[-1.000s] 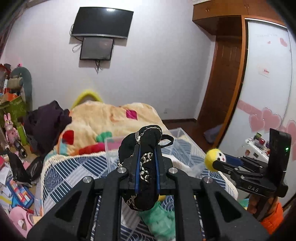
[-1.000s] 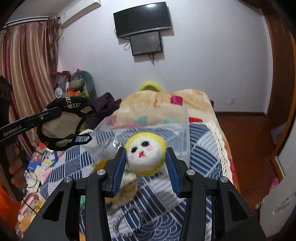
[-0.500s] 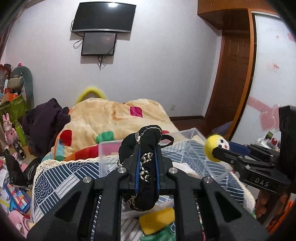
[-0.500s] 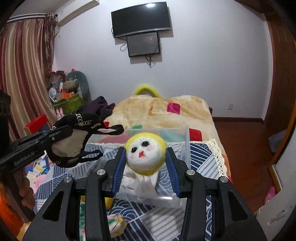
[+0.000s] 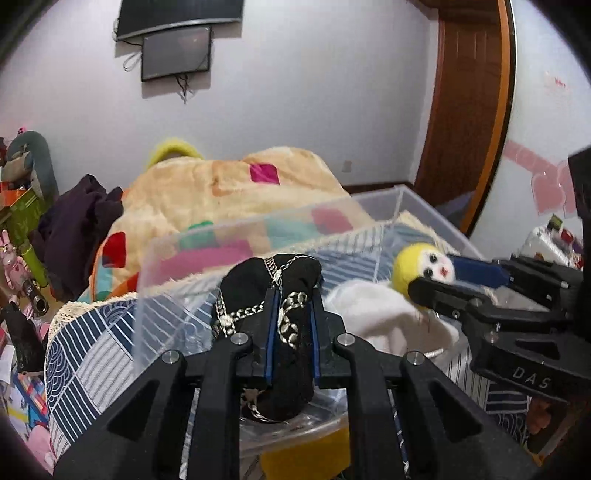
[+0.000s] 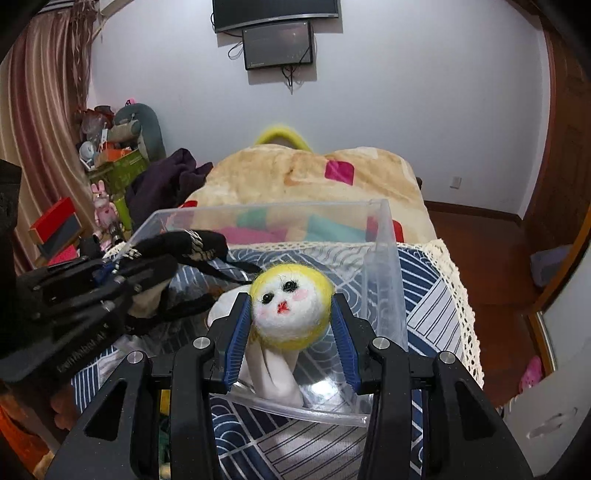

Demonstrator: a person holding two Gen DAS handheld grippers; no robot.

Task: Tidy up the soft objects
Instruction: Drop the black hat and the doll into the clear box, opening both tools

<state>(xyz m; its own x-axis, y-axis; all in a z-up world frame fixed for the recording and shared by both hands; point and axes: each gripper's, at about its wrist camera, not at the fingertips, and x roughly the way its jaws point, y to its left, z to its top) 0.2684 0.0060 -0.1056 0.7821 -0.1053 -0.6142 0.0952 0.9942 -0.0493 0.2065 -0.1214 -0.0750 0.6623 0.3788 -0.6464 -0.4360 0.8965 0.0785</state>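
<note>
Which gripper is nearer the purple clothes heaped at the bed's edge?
Left. The left gripper, holding the black chain-trimmed bag, sits on the same side as the purple clothes. The right gripper, holding the yellow-haired doll, is farther across the clear bin.

Ahead of me I've got a beige blanket (image 6: 314,173) with coloured patches heaped on the bed, and a blue patterned bedspread (image 6: 424,295) spread nearer. On the wall I see a television (image 6: 275,13) with a smaller screen (image 6: 277,44) just beneath it. A dark purple garment (image 5: 79,221) sits left of the blanket. Striped curtains (image 6: 33,110) hang far left, and wooden floor (image 6: 476,240) shows on the right.
</note>
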